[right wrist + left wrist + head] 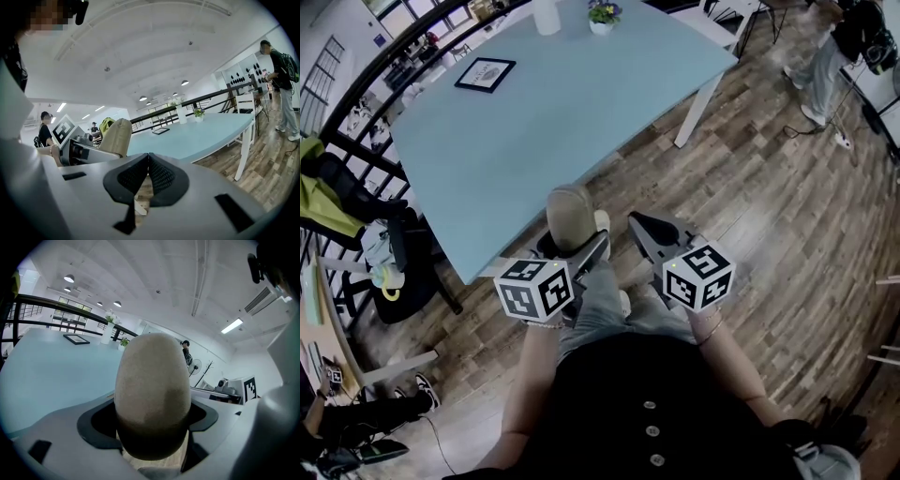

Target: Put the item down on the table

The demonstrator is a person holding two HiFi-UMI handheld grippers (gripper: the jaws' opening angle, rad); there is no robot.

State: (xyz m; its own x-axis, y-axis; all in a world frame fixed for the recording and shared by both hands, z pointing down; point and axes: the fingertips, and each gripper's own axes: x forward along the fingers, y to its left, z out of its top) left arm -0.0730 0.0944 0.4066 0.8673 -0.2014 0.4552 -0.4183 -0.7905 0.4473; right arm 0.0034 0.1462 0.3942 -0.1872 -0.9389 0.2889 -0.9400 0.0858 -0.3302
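A beige, egg-shaped item (570, 215) stands upright between the jaws of my left gripper (582, 247), which is shut on its lower part. It is held at the near edge of the light blue table (534, 122), above the wooden floor. In the left gripper view the item (152, 394) fills the middle, with the tabletop (56, 366) behind it. My right gripper (641, 225) is just to the right, shut with nothing in it. The right gripper view shows its pads (159, 176) pressed together and the item (117, 137) to the left.
On the far part of the table lie a black-framed picture (485, 74), a white cylinder (547, 16) and a small potted plant (602, 16). A black railing (356, 89) and a chair with clothes (356, 225) stand at the left. A person (825, 56) stands at the top right.
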